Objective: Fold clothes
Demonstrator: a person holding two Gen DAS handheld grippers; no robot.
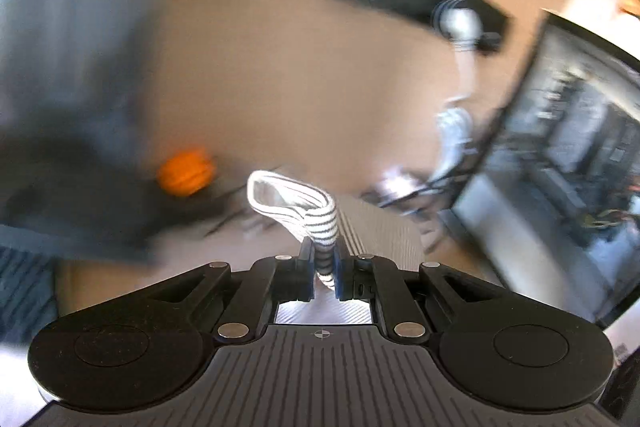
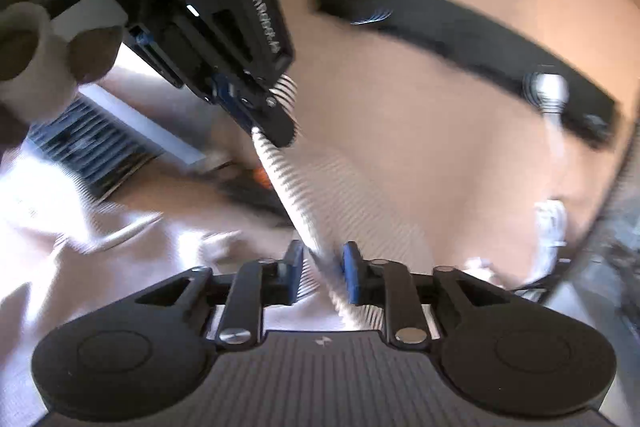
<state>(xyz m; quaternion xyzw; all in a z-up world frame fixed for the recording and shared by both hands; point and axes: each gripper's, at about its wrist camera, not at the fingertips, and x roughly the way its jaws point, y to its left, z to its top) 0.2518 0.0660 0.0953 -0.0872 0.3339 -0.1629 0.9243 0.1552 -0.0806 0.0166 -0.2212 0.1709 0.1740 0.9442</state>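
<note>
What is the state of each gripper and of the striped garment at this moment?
Left gripper: shut on the striped garment.
Right gripper: partly open, with the cloth edge passing between its fingers; whether it grips is unclear.
Striped garment: lifted, stretched between the two grippers, not yet folded.

A pale tan tabletop is seen in both wrist views, heavily smeared by motion blur. Lying on it are a long black strip across its far part, an orange rounded object toward the left, and some dark cables near a dark-framed panel at the right edge; whether the panel rests on the tabletop or stands beside it cannot be told. A white object is seen close to the panel, too blurred to be made out.
</note>
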